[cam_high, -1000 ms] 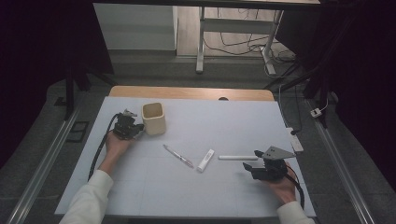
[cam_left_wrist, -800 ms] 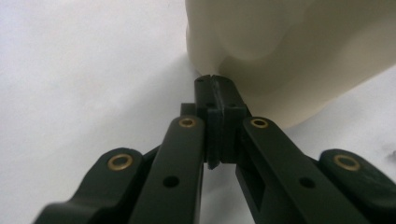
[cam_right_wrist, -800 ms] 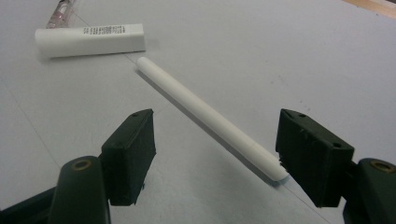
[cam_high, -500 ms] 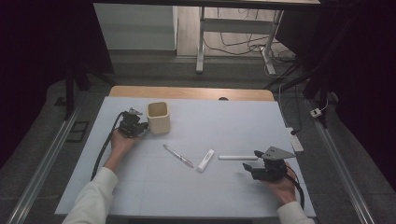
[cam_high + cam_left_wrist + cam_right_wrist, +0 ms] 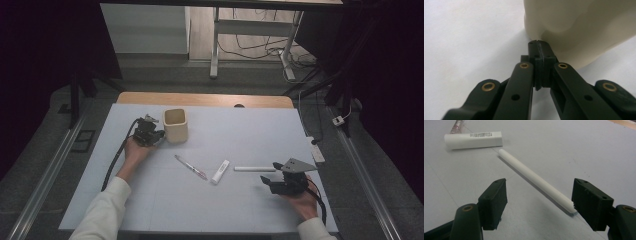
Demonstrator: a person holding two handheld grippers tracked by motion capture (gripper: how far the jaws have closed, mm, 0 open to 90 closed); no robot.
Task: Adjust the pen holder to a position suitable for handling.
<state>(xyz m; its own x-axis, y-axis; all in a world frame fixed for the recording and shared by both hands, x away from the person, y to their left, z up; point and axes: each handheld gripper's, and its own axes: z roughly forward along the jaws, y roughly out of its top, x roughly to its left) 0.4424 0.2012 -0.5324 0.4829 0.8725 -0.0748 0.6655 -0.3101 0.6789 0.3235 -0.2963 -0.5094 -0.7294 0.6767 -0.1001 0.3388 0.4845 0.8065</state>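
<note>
A cream, square-mouthed cup (image 5: 176, 125) stands upright at the back left of the white mat (image 5: 240, 135). My left gripper (image 5: 158, 134) lies just to its left, jaws shut and empty. In the left gripper view the joined tips (image 5: 539, 47) press against the cup's lower wall (image 5: 579, 25). My right gripper (image 5: 267, 181) rests low at the front right with its jaws open. In the right gripper view the near end of a thin white stick (image 5: 534, 178) lies on the mat between the right gripper's (image 5: 539, 197) pads, beside the right-hand one.
A short white tube (image 5: 220, 171) and a clear pen (image 5: 190, 167) lie mid-mat, left of the white stick (image 5: 255, 169). The tube (image 5: 472, 139) and pen tip (image 5: 456, 126) lie beyond the stick in the right gripper view. A wooden table edge (image 5: 205, 99) runs behind the mat.
My left gripper has slid right, and the cup has shifted right along with it. The right gripper, stick, tube and pen have stayed put.
</note>
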